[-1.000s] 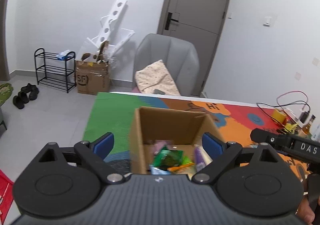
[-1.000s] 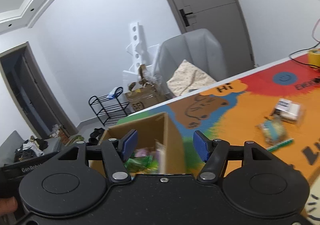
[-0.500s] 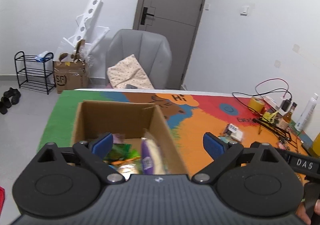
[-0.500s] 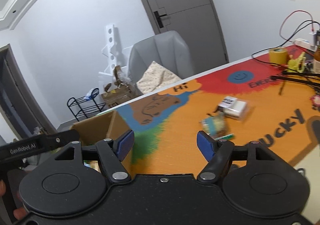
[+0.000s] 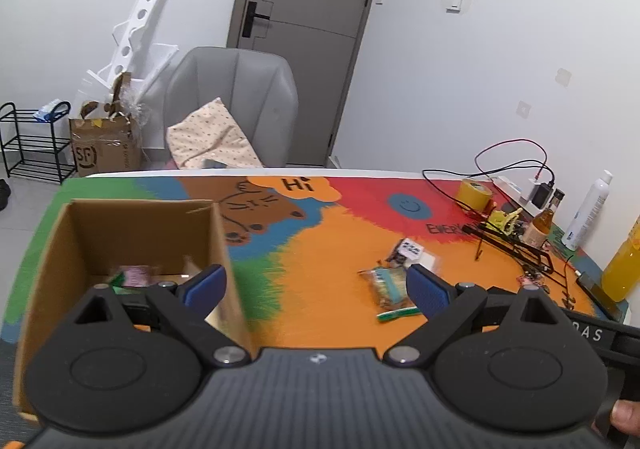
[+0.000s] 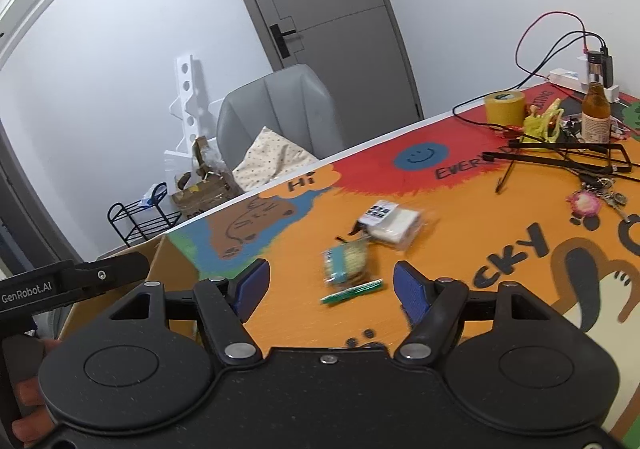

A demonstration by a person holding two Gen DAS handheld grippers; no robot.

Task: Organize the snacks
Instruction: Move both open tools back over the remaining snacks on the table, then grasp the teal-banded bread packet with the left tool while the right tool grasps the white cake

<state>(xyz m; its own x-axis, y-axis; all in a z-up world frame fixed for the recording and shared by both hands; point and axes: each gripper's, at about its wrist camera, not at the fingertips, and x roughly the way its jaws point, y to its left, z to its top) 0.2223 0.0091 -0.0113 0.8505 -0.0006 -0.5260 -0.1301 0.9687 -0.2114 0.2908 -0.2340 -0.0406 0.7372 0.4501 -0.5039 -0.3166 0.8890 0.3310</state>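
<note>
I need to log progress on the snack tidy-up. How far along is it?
Partly done: several packets already lie in the cardboard box. Nothing is in hand; the left gripper and right gripper are open. Left on the table: white packet, blue-green packet, green stick.

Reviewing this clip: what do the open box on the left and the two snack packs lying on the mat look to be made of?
The box looks like plain brown corrugated cardboard, matte, with raw cut edges. The white snack pack seems wrapped in clear glossy plastic film with a black-and-white label; its crinkled edges catch light. The teal snack pack also looks like thin plastic wrap, partly see-through, though motion blur leaves that uncertain.
</note>
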